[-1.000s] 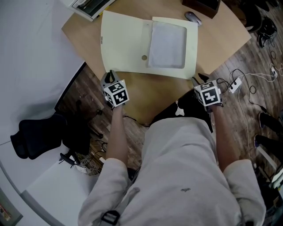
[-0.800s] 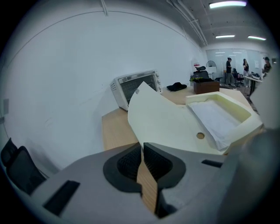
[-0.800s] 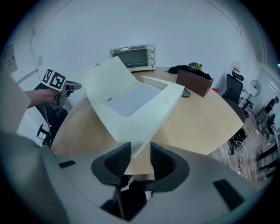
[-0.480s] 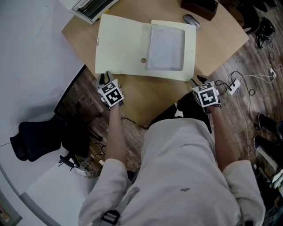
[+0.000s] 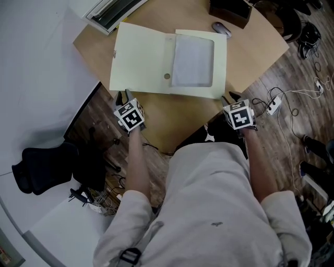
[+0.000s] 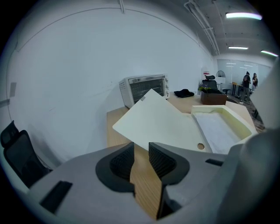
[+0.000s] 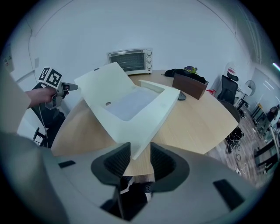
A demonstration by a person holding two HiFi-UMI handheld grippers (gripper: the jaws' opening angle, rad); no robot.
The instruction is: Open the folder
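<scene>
Your left tongs [image 6: 141, 148], jaws just now parting, pinch nothing, a cover corner of the folder [image 5: 140, 57] lying just ahead of them; your right tongs [image 7: 140, 151] gape loosely around its other near corner; it lies spread flat, so opening looks done, only backing away left.

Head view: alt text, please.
A pale-yellow folder lies open on a wooden table, white sheet in its right half. The left gripper and right gripper sit at its near corners; the left's jaws have just been opening, nothing between them.

The folder [image 5: 141, 57] lies on the table [image 5: 250, 52], oven [image 5: 112, 8] behind its left, mouse [image 5: 221, 28] and box [image 5: 229, 10] behind its right.
</scene>
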